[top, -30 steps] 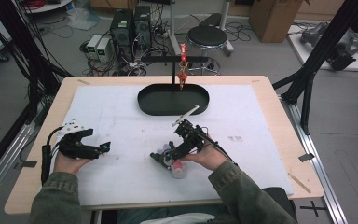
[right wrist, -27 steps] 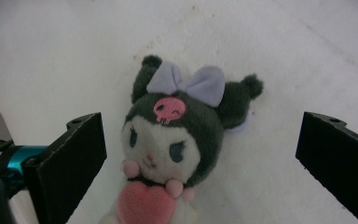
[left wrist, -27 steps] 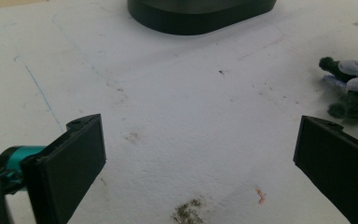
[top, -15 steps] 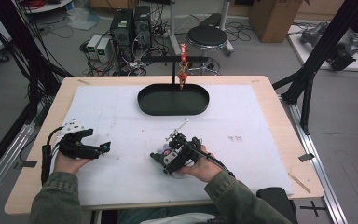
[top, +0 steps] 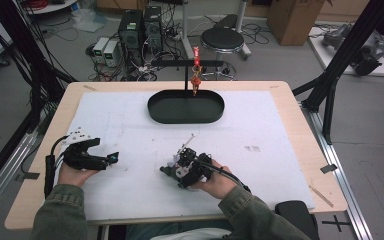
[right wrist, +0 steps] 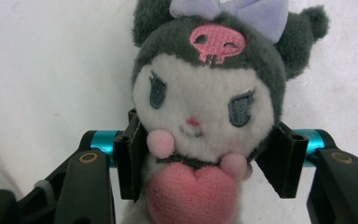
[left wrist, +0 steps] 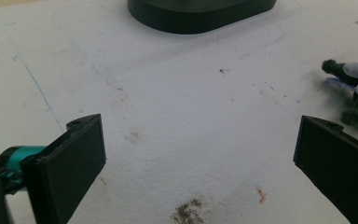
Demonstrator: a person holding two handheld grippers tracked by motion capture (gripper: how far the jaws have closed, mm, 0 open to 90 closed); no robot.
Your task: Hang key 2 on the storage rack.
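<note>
A plush toy (right wrist: 205, 107) with a dark grey hood, a lilac bow, a white face and a pink heart lies on the white mat (top: 260, 125) near the table's front. My right gripper (right wrist: 207, 158) has just been closing; its pads now press the toy's two sides below the cheeks. From above, the right gripper (top: 182, 170) covers most of the plush toy (top: 174, 170). My left gripper (top: 111, 158) rests at the front left, open with nothing between its fingers. In its own view the left gripper (left wrist: 200, 163) frames bare mat, and the plush toy (left wrist: 354, 93) shows at the right edge.
A black oval tray (top: 152, 107) sits at the back middle of the mat, also seen as the tray (left wrist: 200, 14) from the left gripper. Behind it stands a black stand with a small red item (top: 196, 65) hanging from it. Small stains mark the mat.
My right hand has come down and toward the front left onto the plush toy, and its jaws have gone from wide open to closed on it. The left hand has kept still.
</note>
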